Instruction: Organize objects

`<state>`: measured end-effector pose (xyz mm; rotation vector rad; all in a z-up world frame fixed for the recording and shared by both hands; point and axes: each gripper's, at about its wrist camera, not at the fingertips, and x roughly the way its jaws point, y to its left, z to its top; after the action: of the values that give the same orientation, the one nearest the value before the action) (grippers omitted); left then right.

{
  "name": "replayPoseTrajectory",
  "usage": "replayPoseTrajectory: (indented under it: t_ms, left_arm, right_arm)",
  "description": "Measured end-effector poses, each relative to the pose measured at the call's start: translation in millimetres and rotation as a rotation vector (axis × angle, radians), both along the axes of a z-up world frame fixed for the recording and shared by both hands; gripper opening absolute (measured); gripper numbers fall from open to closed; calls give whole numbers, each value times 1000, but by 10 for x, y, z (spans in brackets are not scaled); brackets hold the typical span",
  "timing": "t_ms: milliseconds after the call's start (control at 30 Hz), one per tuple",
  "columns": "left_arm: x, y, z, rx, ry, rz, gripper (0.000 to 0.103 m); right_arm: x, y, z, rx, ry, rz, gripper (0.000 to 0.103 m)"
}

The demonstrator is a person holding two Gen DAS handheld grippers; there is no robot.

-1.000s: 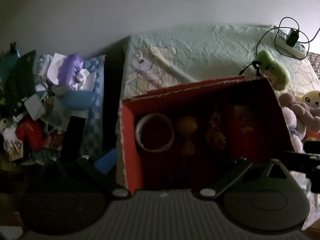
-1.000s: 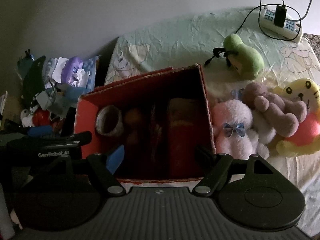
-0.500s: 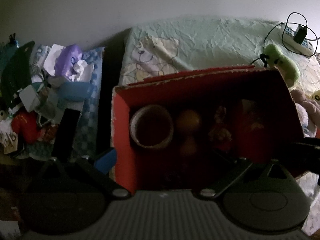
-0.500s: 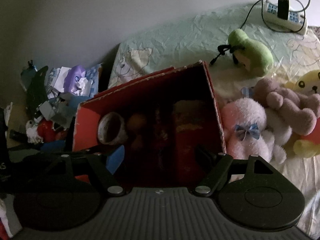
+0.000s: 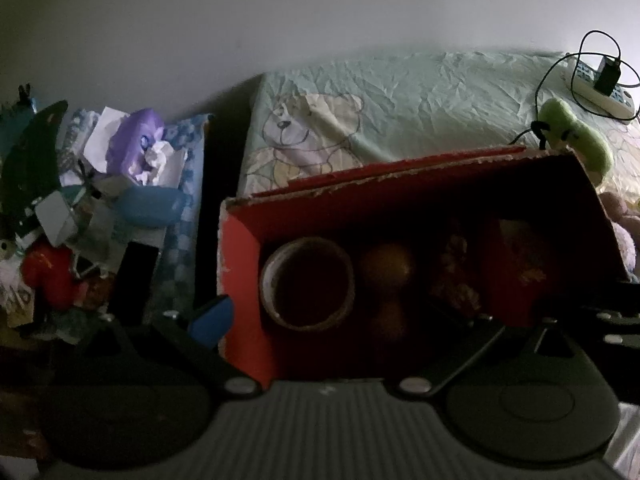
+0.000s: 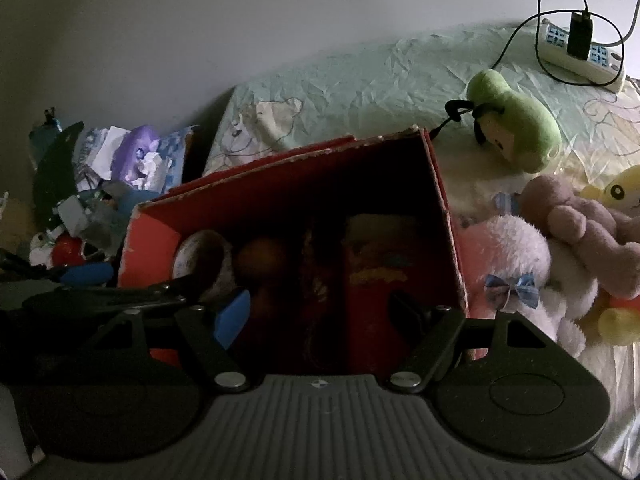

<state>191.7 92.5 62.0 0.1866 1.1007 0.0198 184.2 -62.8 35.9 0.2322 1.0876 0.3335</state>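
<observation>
An open red cardboard box lies on the bed. Inside it are a tape roll, an orange ball and a red packet. My left gripper is open wide, straddling the box's left wall: its blue pad is outside and the other finger is inside. My right gripper is open inside the box with nothing between its fingers. To the right of the box lie a green plush, a white plush, a mauve bear and a yellow plush.
A pile of clutter with paper and a purple toy fills the left side, across a dark gap from the bed. A power strip with a charger and cable lies at the far right of the green sheet. A wall stands behind.
Both views have drifted left and closer to the box, which looks larger now. The plush toys have slid out of the left wrist view. Both grippers stay open.
</observation>
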Motion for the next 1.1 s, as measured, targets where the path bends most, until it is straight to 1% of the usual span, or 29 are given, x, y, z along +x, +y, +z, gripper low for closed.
replayPoseTrajectory:
  t_ms: [300, 400, 467, 567, 767, 1100]
  left_arm:
    - [63, -32, -188, -15, 42, 8, 100]
    - [75, -78, -265, -7, 63, 1, 100]
    - [89, -102, -322, -6, 76, 0, 100]
    - [105, -116, -384, -13, 89, 9, 100]
    - [105, -174, -457, 11, 84, 9, 100]
    - [54, -135, -492, -15, 80, 18, 100]
  right_arm:
    - [41, -10, -121, -13, -19, -1, 78]
    - [66, -21, -188, -8, -9, 2, 78]
    - [98, -28, -241, 0, 10, -1, 77]
    - [101, -32, -240, 3, -7, 1, 75]
    - [67, -41, -256, -1, -44, 6, 74]
    - [50, -18, -270, -24, -72, 12, 75]
